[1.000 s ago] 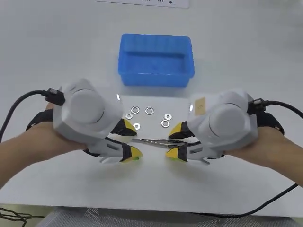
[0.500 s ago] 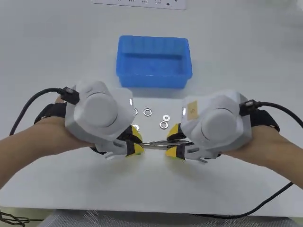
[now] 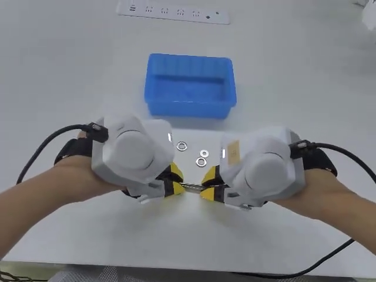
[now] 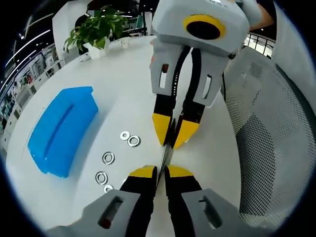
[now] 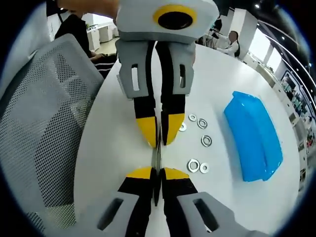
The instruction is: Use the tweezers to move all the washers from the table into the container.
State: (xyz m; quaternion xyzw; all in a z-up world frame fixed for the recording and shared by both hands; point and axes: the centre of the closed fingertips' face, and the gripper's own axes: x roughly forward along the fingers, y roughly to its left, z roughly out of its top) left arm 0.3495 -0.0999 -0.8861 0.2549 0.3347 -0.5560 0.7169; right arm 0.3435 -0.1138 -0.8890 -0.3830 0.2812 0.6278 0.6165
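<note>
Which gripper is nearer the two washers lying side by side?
Right. The right gripper sits just short of the washer pair, tips close by it. The left gripper is farther, at the other end of the tweezers that both clamp.

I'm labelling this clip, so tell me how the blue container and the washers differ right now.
The container is one large blue open-topped tub; the washers are several small silvery flat rings. The container sits farther back on the table; the washers lie scattered in front of it, nearer the person. Both rest on the white table, clear of the tweezers.
</note>
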